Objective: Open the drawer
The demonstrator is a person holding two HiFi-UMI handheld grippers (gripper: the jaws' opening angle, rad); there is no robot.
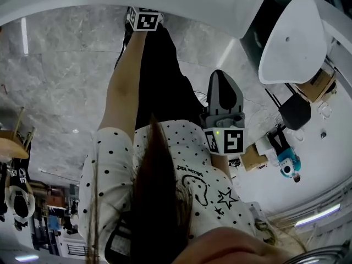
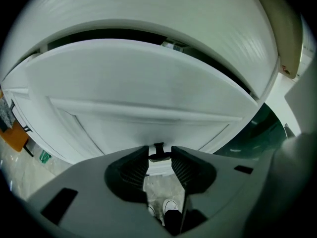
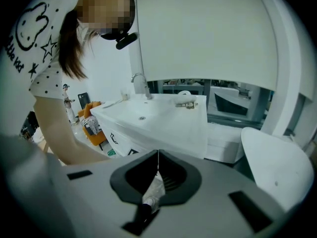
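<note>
The white drawer front (image 2: 148,93) fills the left gripper view, with a dark gap along its top edge. A small black handle (image 2: 158,151) sticks out at its lower middle. My left gripper (image 2: 159,158) is open, and the handle sits between its ribbed fingertips (image 2: 136,168). I cannot tell whether the pads touch it. In the head view only that gripper's marker cube (image 1: 144,20) shows, at the end of an outstretched arm by the white cabinet. My right gripper (image 3: 157,155) is shut on nothing and hangs at the person's side (image 1: 221,78).
A white vanity (image 3: 163,123) with a basin and a tap (image 3: 140,81) stands ahead of the right gripper. A white rounded seat (image 1: 294,37) is at the right. An orange chair (image 3: 91,125) stands at the far left. The floor is grey marble (image 1: 55,81).
</note>
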